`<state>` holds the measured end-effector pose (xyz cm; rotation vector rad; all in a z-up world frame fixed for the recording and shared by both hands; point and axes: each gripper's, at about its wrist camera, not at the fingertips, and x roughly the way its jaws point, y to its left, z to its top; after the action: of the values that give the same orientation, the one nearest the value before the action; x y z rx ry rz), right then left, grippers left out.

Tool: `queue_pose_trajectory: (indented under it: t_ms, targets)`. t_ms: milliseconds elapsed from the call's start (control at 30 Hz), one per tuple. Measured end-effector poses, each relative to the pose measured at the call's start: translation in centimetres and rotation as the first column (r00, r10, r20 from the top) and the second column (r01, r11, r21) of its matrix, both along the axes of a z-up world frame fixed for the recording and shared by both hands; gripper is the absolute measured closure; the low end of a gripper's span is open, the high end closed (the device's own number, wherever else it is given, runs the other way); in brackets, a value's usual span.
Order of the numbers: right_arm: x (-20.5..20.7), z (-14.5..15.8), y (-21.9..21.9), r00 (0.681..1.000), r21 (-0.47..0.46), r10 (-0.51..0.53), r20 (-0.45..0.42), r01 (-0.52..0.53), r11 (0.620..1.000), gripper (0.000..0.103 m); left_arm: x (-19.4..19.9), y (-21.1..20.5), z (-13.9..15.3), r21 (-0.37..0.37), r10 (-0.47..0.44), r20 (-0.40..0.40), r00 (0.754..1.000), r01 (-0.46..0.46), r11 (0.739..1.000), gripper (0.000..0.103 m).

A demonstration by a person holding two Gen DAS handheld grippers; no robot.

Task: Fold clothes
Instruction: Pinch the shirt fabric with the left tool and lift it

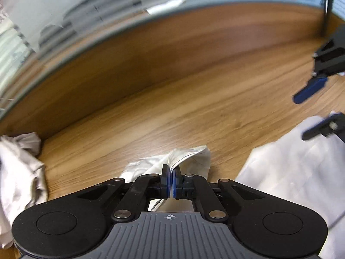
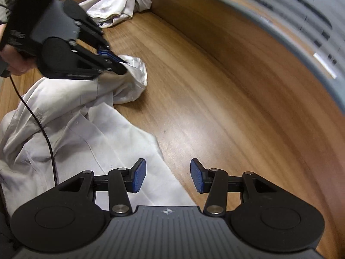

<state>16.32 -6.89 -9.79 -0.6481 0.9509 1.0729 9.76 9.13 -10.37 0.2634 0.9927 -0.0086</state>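
Observation:
A white shirt (image 2: 86, 133) lies crumpled on the wooden table (image 2: 215, 108). My left gripper (image 1: 171, 169) is shut on the shirt's sleeve cuff (image 1: 189, 153), and cloth shows between its blue pads. The right wrist view shows that same left gripper (image 2: 117, 61) pinching the cuff (image 2: 135, 73) at the upper left. My right gripper (image 2: 168, 174) is open above the shirt's lower right edge, its left finger over cloth and its right finger over bare wood, with nothing between the pads. In the left wrist view the right gripper (image 1: 301, 117) stands open over the shirt body (image 1: 291, 172).
A second pale garment (image 2: 120, 6) lies bunched by the raised wooden rim at the table's back, and shows again as a garment (image 1: 19, 168) at the left. A black cable (image 2: 46, 133) trails over the shirt. A person's hand (image 2: 15, 62) holds the left gripper.

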Motion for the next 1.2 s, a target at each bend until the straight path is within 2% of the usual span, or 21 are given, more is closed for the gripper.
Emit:
queue_pose_trajectory:
  t_ms: [233,367,500,633,667,800,833,900,967,1100,1200]
  targets:
    - [-1.6,2.9,0.7,0.997,0.039,0.041,0.068,-0.044,0.998,0.051,-8.8,1.9,6.8,-0.054,0.105,0.109,0.989,-0.099,0.994,0.099]
    - [-3.1,3.9,1.6,0.994,0.058,0.07,0.083,-0.075,0.996,0.051,-14.0,4.0,9.8,-0.112,0.237,0.123,0.964,-0.224,0.968,0.099]
    - [-4.9,4.3,2.6,0.992,0.062,0.102,0.078,-0.106,0.992,0.05,-19.7,6.7,10.8,-0.16,0.402,0.085,0.912,-0.386,0.909,0.099]
    - [-6.5,4.2,3.6,0.991,0.05,0.124,0.057,-0.126,0.991,0.05,-25.2,9.3,10.2,-0.185,0.546,0.017,0.837,-0.534,0.825,0.099]
    - [-6.8,4.0,3.7,0.991,0.047,0.123,0.048,-0.126,0.991,0.05,-26.3,9.8,9.7,-0.195,0.572,-0.003,0.821,-0.561,0.804,0.098]
    - [-7.6,3.8,4.2,0.992,0.04,0.122,0.009,-0.122,0.992,0.05,-29.8,10.8,7.7,-0.203,0.624,-0.067,0.778,-0.623,0.755,0.097]
    - [-7.7,3.8,4.3,0.992,0.037,0.126,0.003,-0.126,0.991,0.05,-30.3,10.7,7.1,-0.204,0.628,-0.08,0.774,-0.629,0.75,0.096]
    - [-7.8,3.6,4.6,0.991,0.026,0.136,-0.004,-0.136,0.99,0.051,-31.0,10.7,6.5,-0.209,0.637,-0.09,0.766,-0.64,0.74,0.083]
    - [-7.7,3.4,5.0,0.99,0.014,0.144,-0.004,-0.144,0.989,0.051,-31.2,10.5,6.5,-0.229,0.639,-0.078,0.765,-0.638,0.735,0.059]
    - [-7.3,2.6,6.0,0.988,-0.011,0.152,-0.005,-0.152,0.988,0.05,-30.2,10.6,6.3,-0.273,0.627,-0.045,0.778,-0.613,0.741,0.055]
    - [-6.6,1.4,7.4,0.987,-0.028,0.159,-0.008,-0.159,0.987,0.05,-28.1,11.0,5.7,-0.274,0.595,-0.042,0.803,-0.582,0.766,0.052]
